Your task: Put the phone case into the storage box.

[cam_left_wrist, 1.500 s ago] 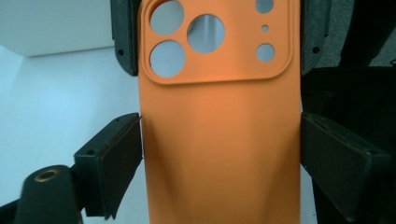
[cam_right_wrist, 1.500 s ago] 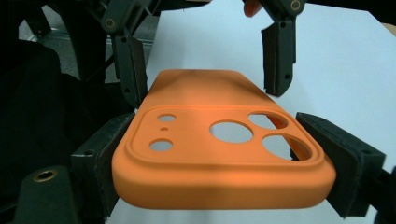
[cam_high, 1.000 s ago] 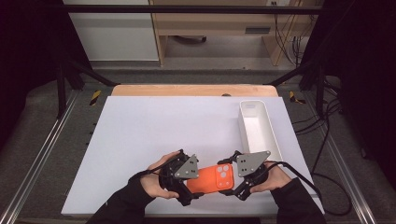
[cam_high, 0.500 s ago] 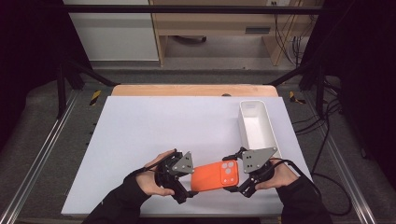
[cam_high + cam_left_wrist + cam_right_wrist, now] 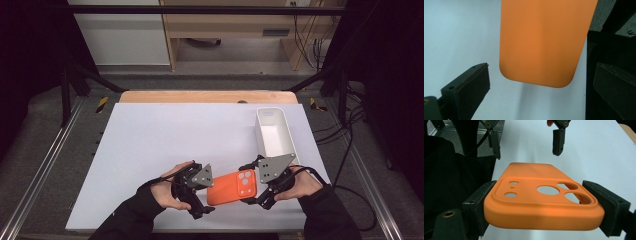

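Between the jaws of the right claw [image 5: 544, 210] an orange phone case [image 5: 541, 200] is clamped; the left claw [image 5: 536, 82] is held released, just short of the case's far end.

A plain orange phone case [image 5: 232, 186], black-jawed tools, a white tray [image 5: 274, 133], and a pale lavender-white table top [image 5: 165, 135].
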The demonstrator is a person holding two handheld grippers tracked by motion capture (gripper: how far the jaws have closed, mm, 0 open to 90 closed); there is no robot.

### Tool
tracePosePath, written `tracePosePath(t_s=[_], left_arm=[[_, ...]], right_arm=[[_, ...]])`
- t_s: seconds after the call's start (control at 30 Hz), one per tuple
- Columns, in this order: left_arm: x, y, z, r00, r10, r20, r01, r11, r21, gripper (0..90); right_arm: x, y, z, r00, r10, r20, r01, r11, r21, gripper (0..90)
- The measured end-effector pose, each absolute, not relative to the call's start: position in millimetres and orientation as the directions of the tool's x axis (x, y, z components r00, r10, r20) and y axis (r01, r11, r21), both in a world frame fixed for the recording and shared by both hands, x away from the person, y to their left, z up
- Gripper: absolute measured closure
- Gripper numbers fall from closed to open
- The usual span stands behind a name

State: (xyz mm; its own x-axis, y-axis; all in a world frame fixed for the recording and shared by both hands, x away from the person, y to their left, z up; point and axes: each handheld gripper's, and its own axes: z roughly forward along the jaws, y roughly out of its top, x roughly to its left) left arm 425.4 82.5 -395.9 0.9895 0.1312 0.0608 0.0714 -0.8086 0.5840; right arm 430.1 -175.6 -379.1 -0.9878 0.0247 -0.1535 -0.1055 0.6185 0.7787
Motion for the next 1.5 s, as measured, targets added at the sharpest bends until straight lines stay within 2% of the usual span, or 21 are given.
tracePosePath(t_s=[0.57,1.5], left_arm=[[431.9,71.4,-397.7,0.992,0.104,0.066,0.051,-0.837,0.545,0.2],[435.2,46.2,-412.7,0.996,0.077,0.041,0.048,-0.875,0.482,0.7]], right_arm=[[435.8,-162.3,-358.8,-0.988,-0.021,-0.152,-0.122,0.704,0.699,16.2],[438.0,-137.1,-356.3,-0.989,-0.061,-0.131,-0.129,0.780,0.612,16.2]])
